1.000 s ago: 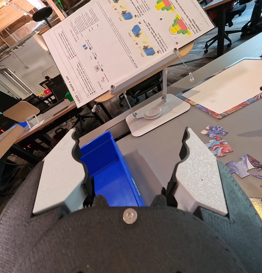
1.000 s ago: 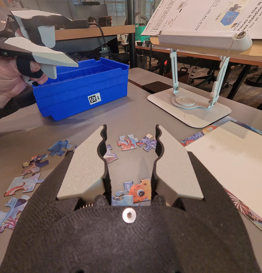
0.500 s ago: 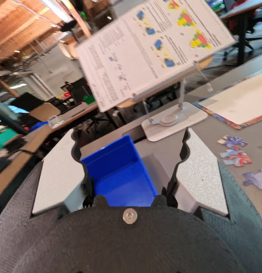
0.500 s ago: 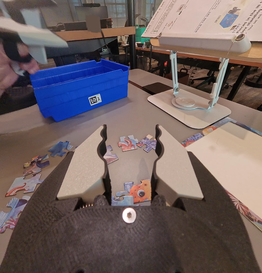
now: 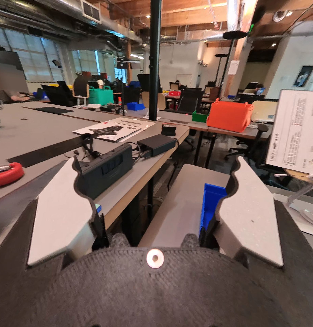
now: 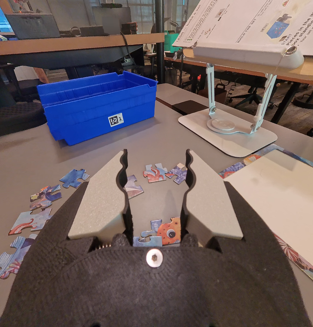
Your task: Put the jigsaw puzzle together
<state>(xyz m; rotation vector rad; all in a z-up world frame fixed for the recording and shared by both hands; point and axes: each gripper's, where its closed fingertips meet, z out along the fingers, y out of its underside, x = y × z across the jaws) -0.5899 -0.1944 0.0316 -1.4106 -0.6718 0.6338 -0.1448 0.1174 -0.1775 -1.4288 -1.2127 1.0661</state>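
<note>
Several loose jigsaw pieces lie on the grey table in the right wrist view: a red octopus piece [image 6: 154,173], a purple piece [image 6: 177,174], a blue piece [image 6: 73,177] and an orange fish piece [image 6: 168,231]. The puzzle frame [image 6: 276,194], white inside with a coloured border, lies at the right. My right gripper [image 6: 155,155] is open and empty, held low over the pieces, with the fish piece between its fingers near the base. My left gripper [image 5: 155,162] is open and empty, held high and pointing away across the room; no puzzle piece shows in its view.
A blue bin [image 6: 99,104] stands behind the pieces; its corner shows in the left wrist view [image 5: 211,200]. A white document stand [image 6: 228,129] holds an instruction sheet [image 6: 249,23]. A neighbouring table carries black boxes [image 5: 106,169], a booklet [image 5: 115,129] and a red handle [image 5: 7,174].
My left gripper has swung left and levelled out, away from the bin and pieces toward the neighbouring tables, and has left the right wrist view. The right gripper has stayed still.
</note>
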